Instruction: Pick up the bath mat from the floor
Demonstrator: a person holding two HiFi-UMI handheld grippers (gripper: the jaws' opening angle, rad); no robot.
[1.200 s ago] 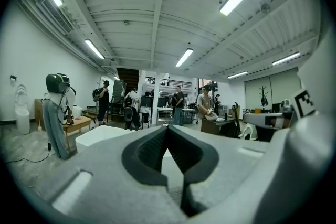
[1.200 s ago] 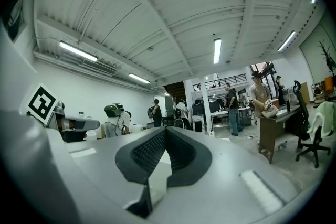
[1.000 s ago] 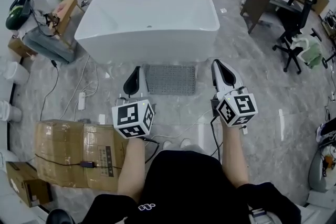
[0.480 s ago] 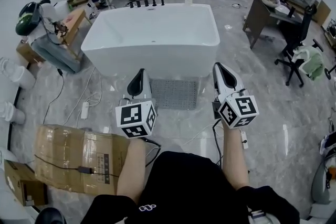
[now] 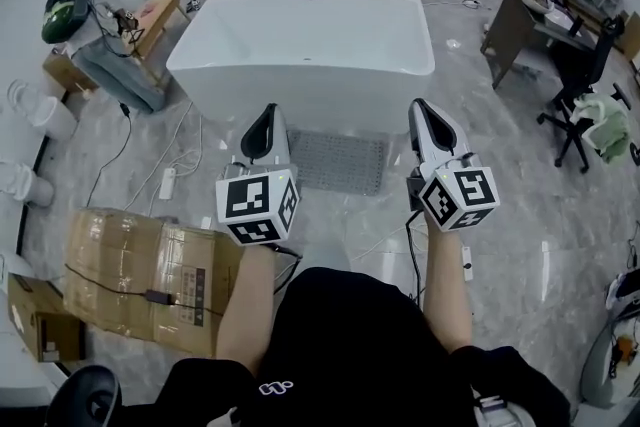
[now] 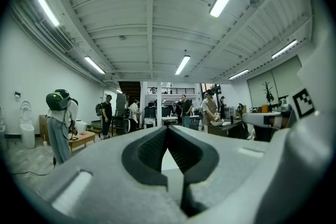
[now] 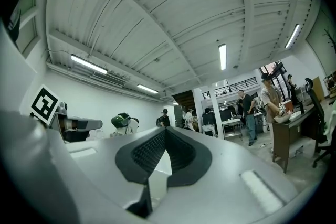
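A grey textured bath mat [image 5: 338,162] lies flat on the marble floor just in front of the white bathtub [image 5: 310,50]. My left gripper [image 5: 268,118] is held level above the mat's left end, jaws shut with nothing between them. My right gripper [image 5: 421,107] is held beyond the mat's right end, also shut and empty. In the left gripper view the left gripper [image 6: 167,128] has its dark pads pressed together at the tips. In the right gripper view the right gripper [image 7: 165,129] looks out over the room the same way. Neither touches the mat.
A cardboard box [image 5: 150,275] lies on the floor at my left, with a white power strip [image 5: 166,182] and cables beside it. A wooden desk [image 5: 530,20] and a black office chair [image 5: 585,105] stand at the right. Several people stand beyond the tub.
Both grippers have risen a little, staying shut. My head view has shifted, so the tub and mat sit slightly further right in the picture. The mat has not moved.
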